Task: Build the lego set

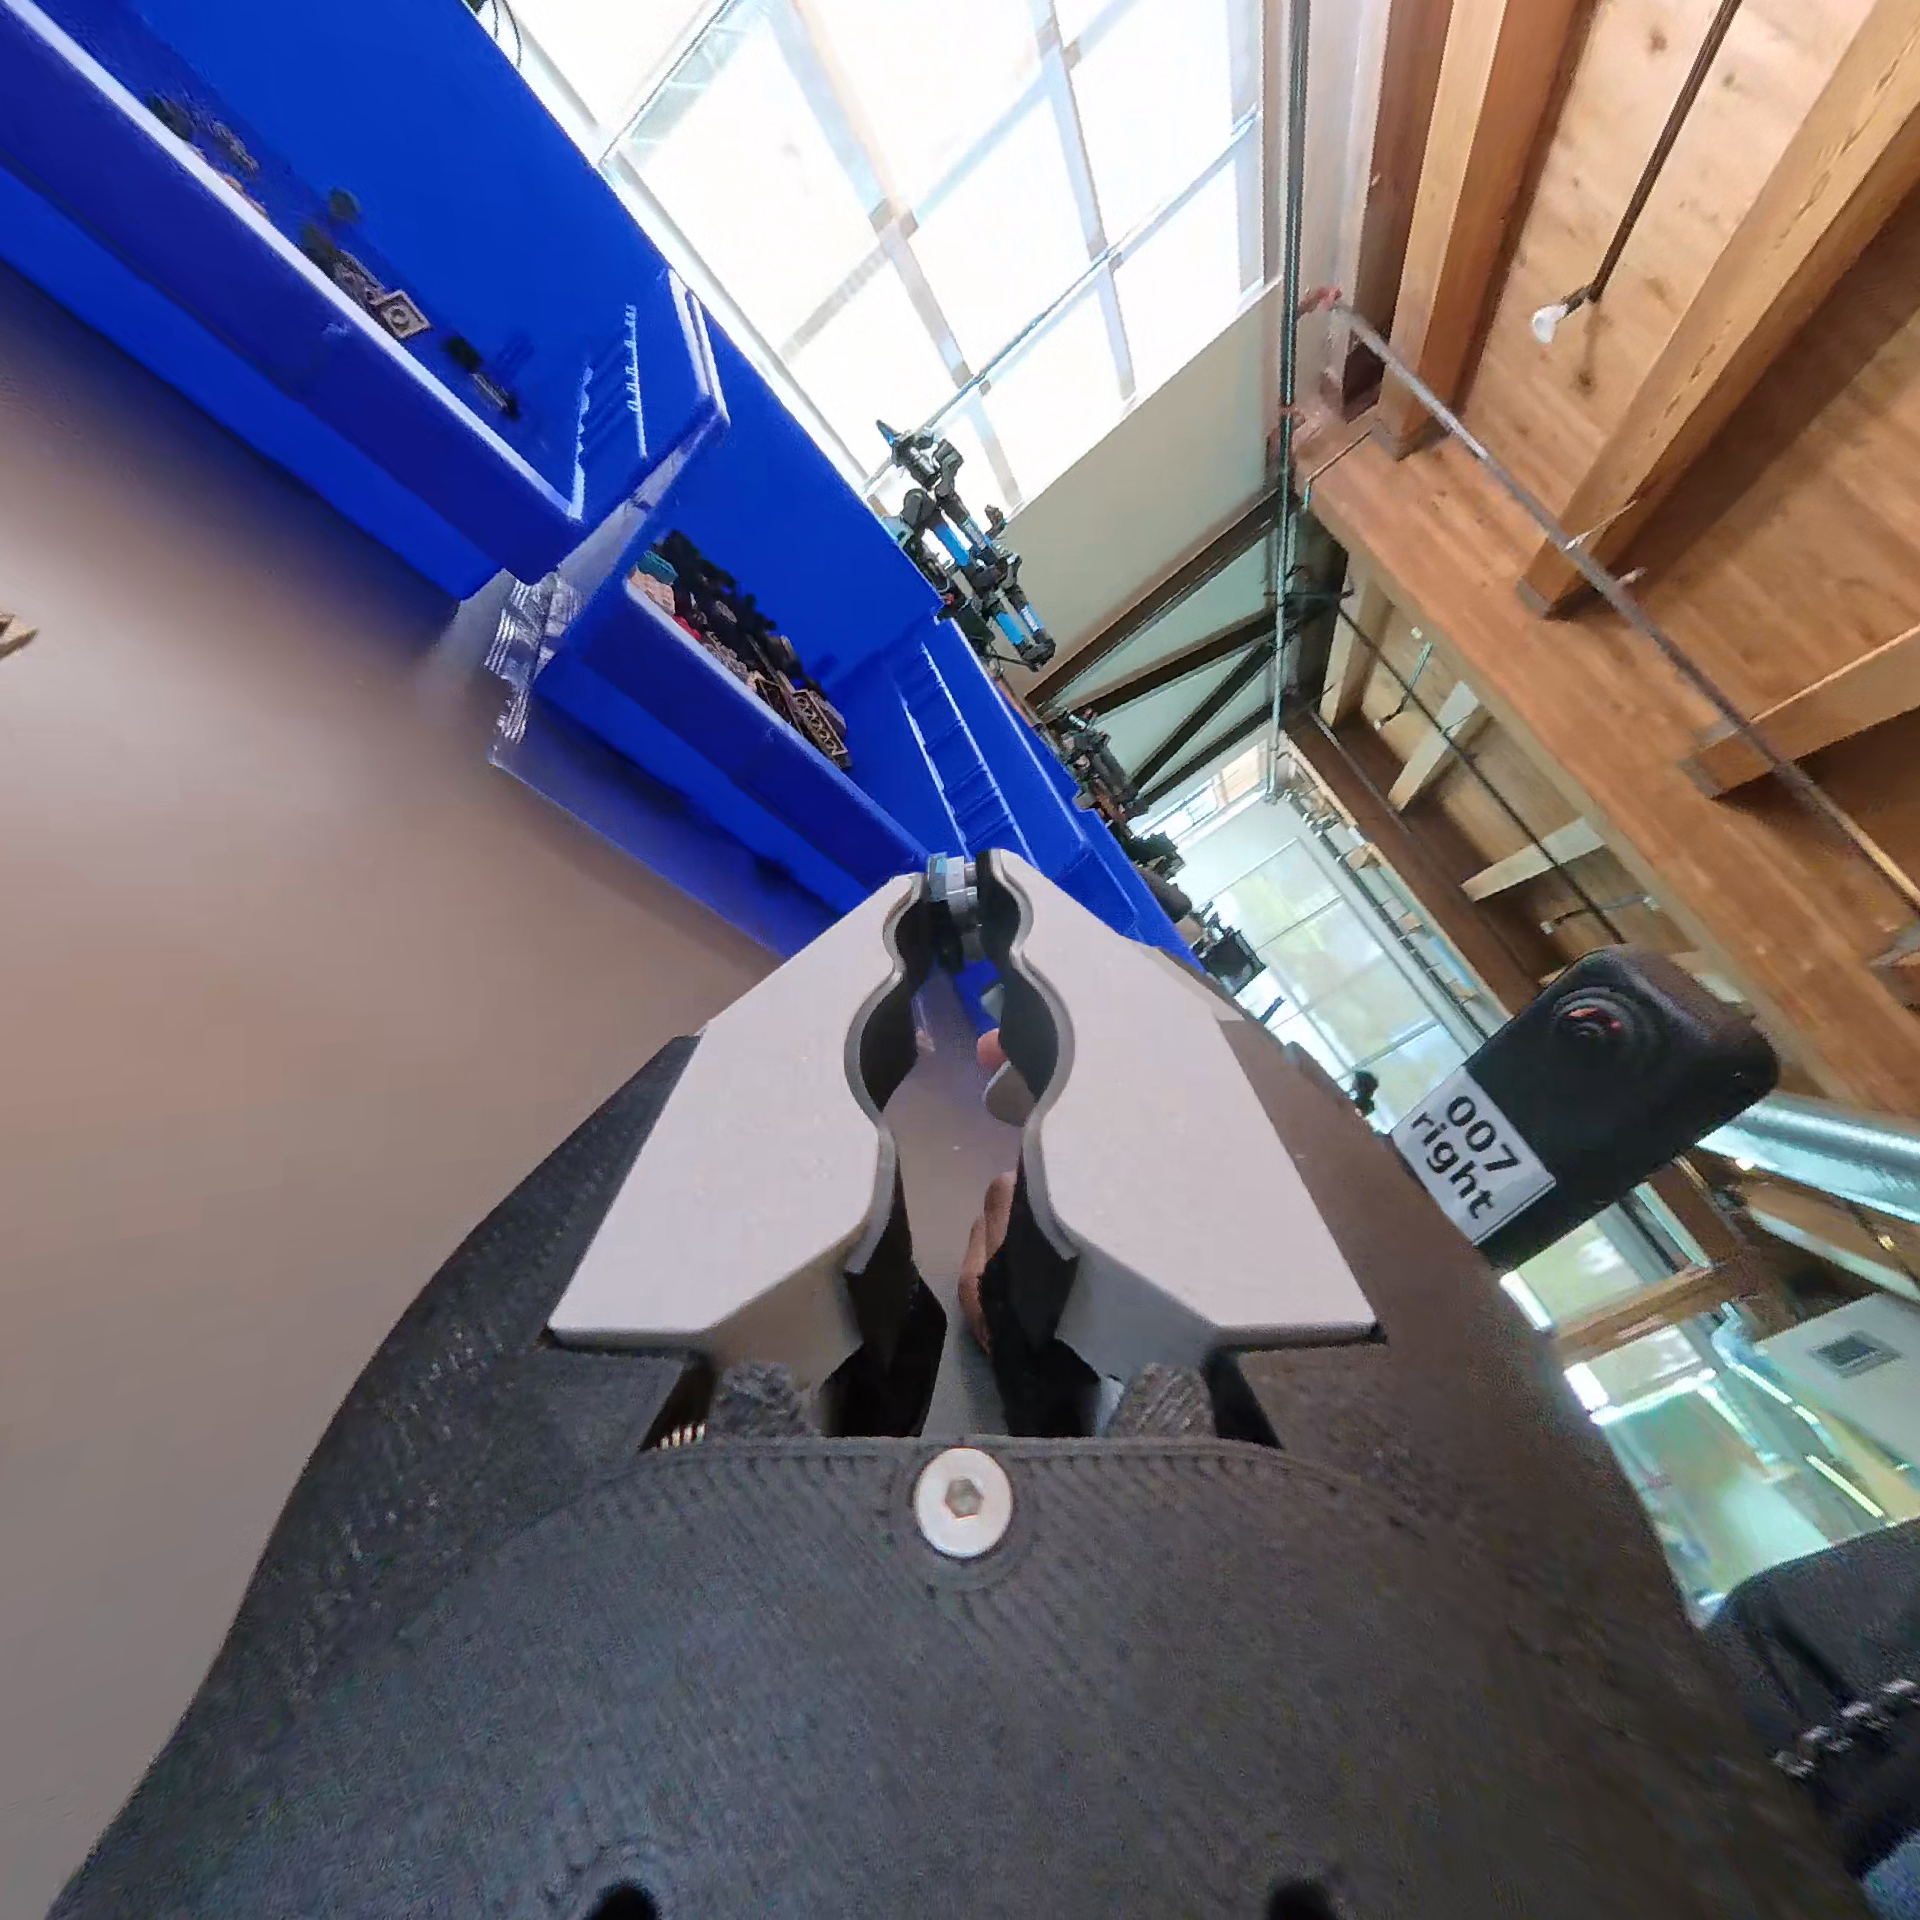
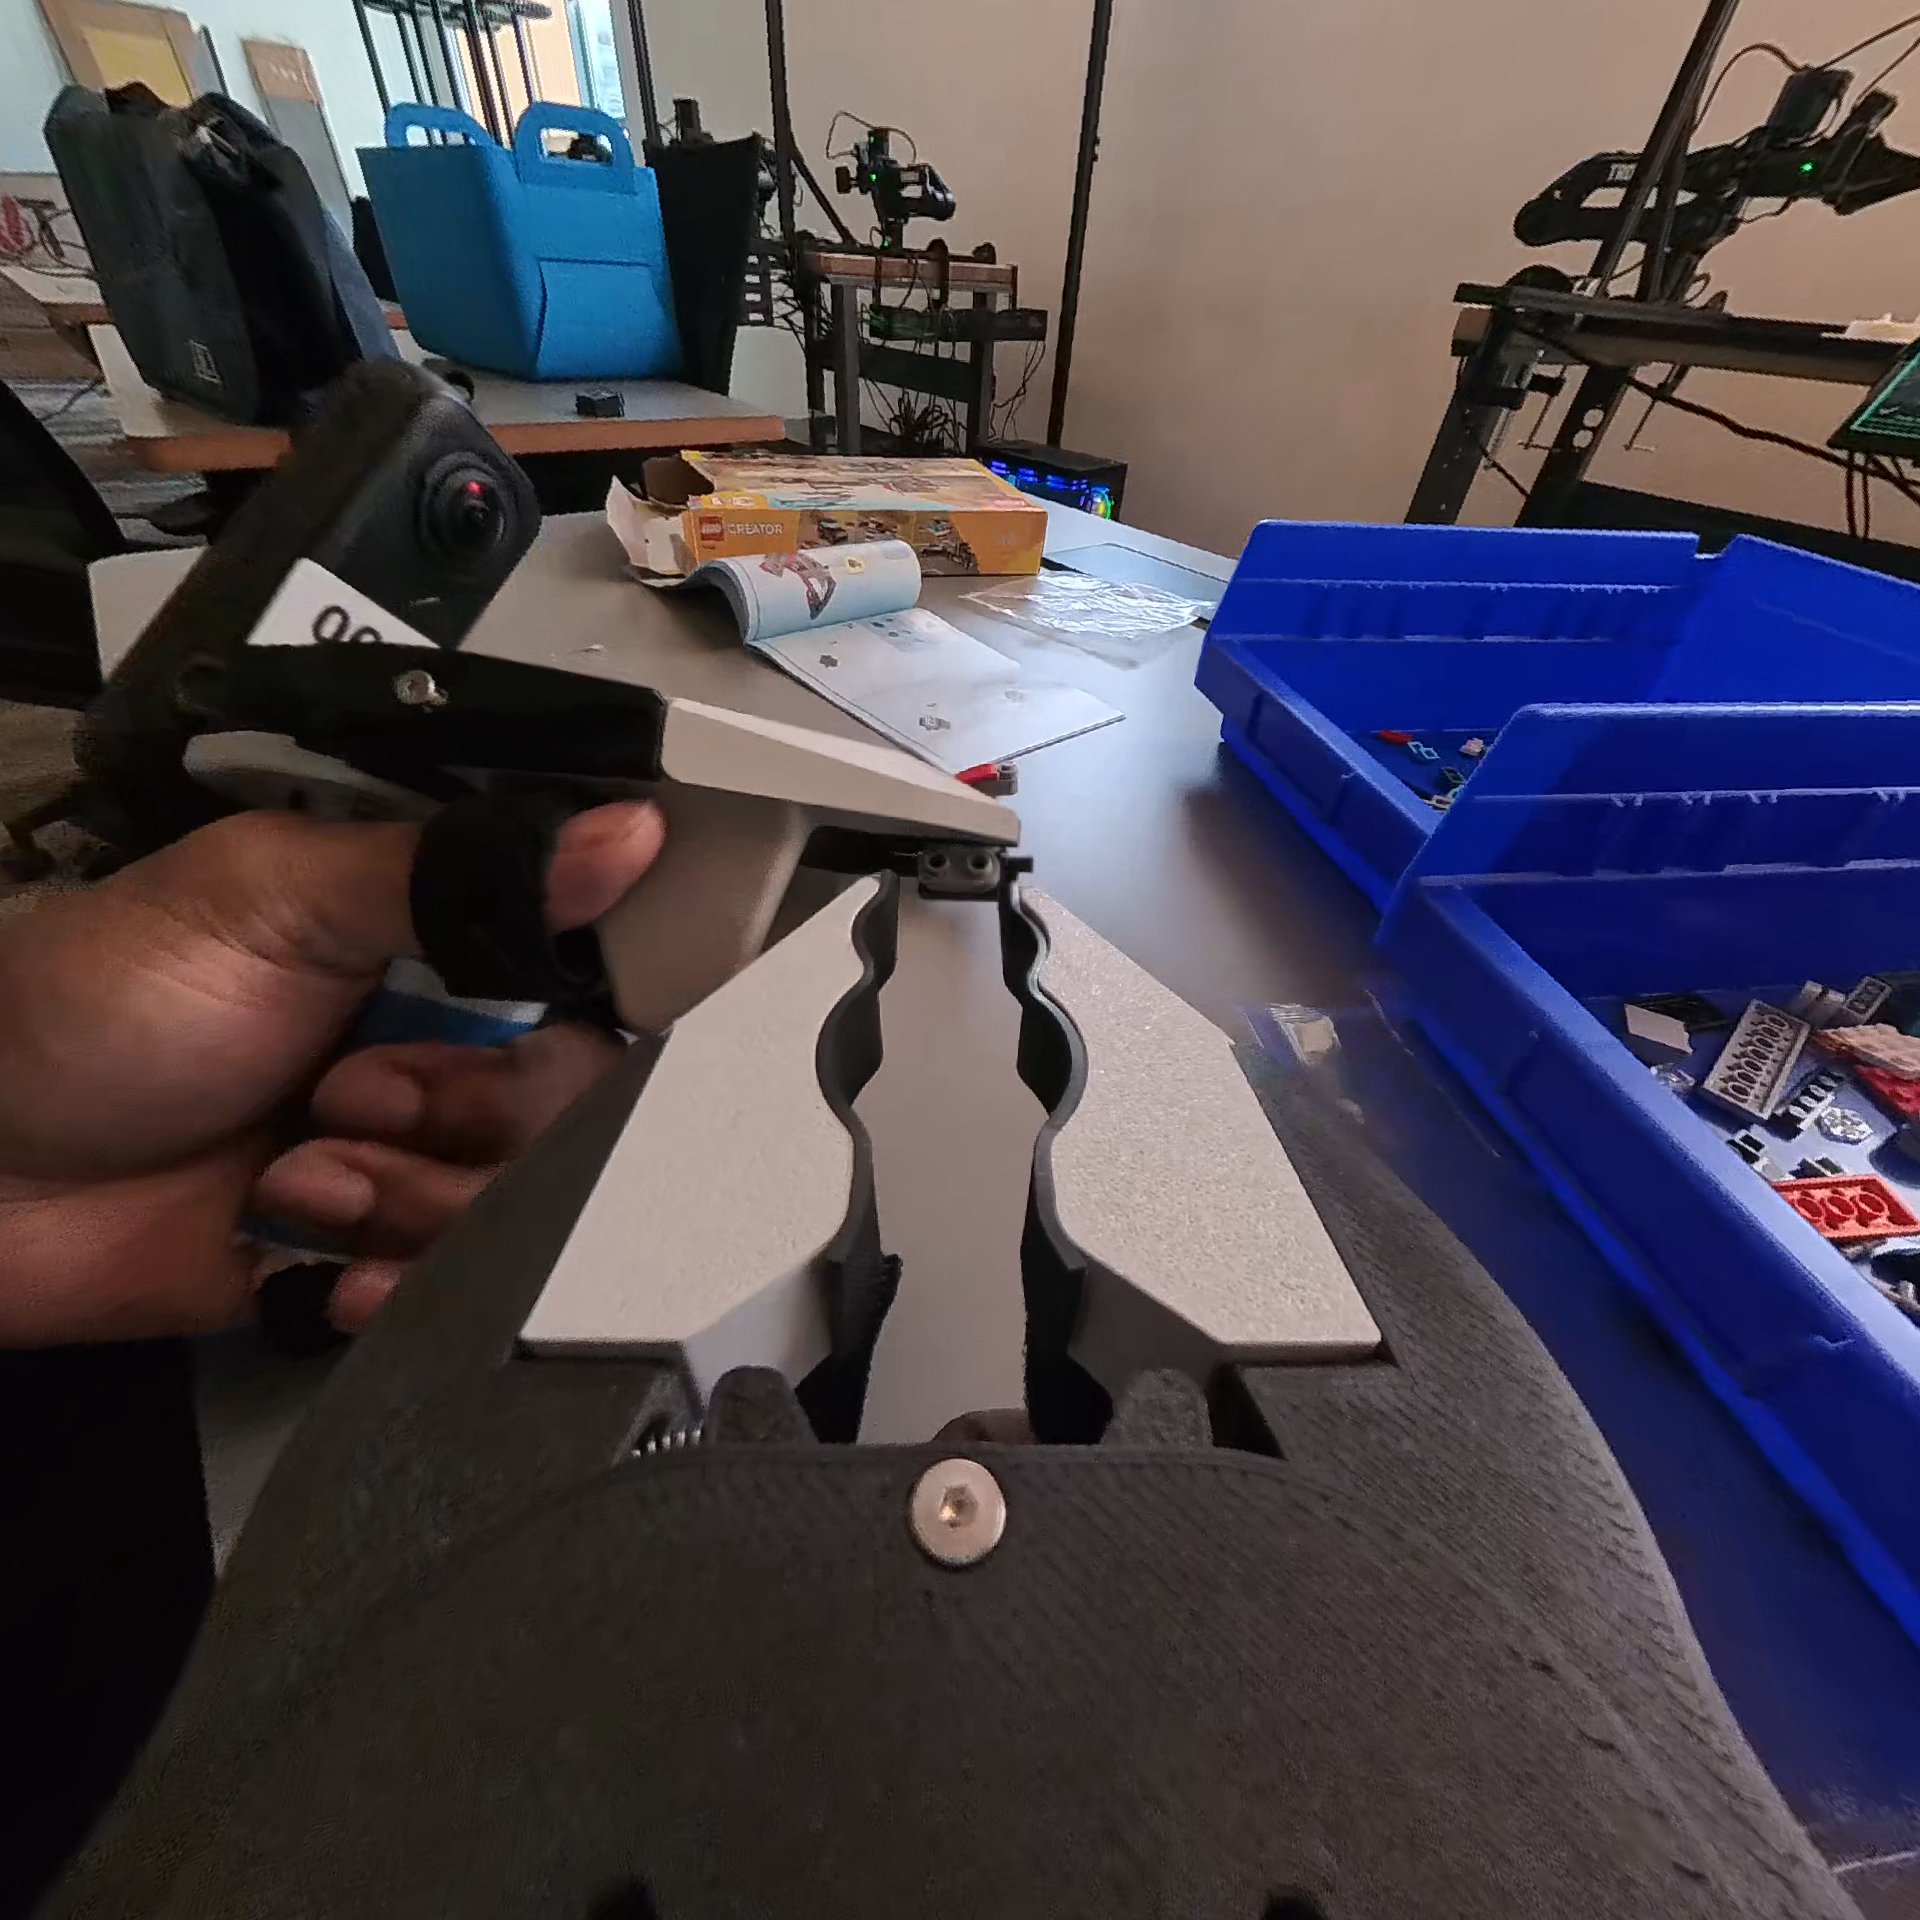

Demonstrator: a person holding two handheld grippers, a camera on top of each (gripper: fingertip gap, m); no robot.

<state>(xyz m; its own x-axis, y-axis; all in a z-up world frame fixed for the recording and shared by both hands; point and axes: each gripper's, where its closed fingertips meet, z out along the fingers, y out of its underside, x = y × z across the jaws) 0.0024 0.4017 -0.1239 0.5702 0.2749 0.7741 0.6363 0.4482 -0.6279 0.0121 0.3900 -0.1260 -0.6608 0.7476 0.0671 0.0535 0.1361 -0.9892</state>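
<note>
table (image 2: 1122,831): grey | on it: blue bins (image 2: 1621,831), set box (image 2: 862,514), open booklet (image 2: 894,655), plastic bag (image 2: 1091,608)

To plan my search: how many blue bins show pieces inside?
2: the near bin at right, with many pieces; the far bin behind it, with few. Others may be hidden.

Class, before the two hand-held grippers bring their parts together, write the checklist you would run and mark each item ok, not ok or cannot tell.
1. Left hand-held gripper shut on the small grey lego piece: ok.
2. Right hand-held gripper open, ready to take it: ok.
3. Piece lined up between the right fingertips: cannot tell.
4. Instruction booklet open on the table: ok.
5. Spare parts in the blue bins within view: ok.
</note>
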